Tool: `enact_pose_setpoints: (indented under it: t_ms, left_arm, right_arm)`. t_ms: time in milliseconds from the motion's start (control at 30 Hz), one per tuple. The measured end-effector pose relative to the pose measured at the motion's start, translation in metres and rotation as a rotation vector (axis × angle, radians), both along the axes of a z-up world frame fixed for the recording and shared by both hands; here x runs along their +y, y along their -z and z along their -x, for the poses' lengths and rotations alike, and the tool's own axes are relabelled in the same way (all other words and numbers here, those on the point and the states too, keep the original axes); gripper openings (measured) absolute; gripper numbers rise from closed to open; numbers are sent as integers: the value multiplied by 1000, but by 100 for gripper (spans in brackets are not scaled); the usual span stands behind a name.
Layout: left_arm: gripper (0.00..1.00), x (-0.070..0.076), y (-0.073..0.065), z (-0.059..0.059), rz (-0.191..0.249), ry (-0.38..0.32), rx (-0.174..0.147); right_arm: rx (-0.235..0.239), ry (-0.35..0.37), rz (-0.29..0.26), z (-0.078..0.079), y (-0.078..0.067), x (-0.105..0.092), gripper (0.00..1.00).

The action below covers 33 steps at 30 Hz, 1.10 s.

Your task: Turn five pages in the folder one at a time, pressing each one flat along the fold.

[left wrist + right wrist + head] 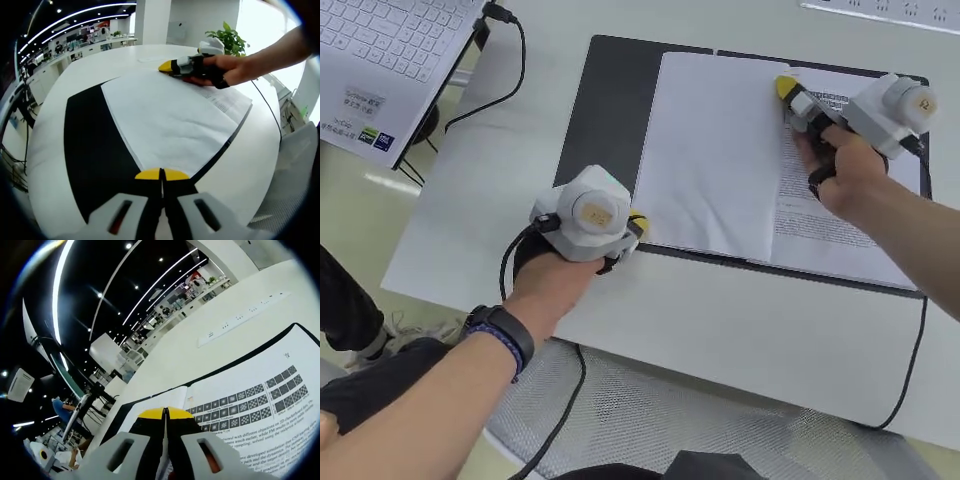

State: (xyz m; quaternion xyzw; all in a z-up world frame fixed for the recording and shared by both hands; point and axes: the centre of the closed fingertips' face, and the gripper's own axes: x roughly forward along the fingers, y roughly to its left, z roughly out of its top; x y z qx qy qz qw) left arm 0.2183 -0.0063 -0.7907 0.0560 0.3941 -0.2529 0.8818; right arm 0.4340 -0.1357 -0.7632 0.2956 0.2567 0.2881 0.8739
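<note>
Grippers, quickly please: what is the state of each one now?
Left gripper: jaws closed, holding nothing.
Right gripper: jaws closed, at the printed page.

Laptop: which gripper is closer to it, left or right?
Left. The left gripper is at the folder's near edge, toward the laptop; the right gripper is farther off, at the fold.

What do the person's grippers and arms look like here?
Both the left gripper and right gripper have rounded white housings with a tan label, black frames and yellow-tipped fingers. A black cable trails from the left one. Forearms unsleeved; a dark wristband on the left wrist.
</note>
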Motion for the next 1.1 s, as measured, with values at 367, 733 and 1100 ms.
enact_pose_setpoints:
  t_ms: [367, 733, 1100]
  left_arm:
    - [0, 0, -1, 0, 38, -22, 10]
    - [0, 0, -1, 0, 37, -18, 11]
    - [0, 0, -2, 1, 31, -9, 15]
  right_arm:
    - [-13, -109, -58, 45, -1, -5, 0]
    - [-14, -136, -64, 77, 0, -7, 0]
    - [8, -191, -88, 131, -6, -4, 0]
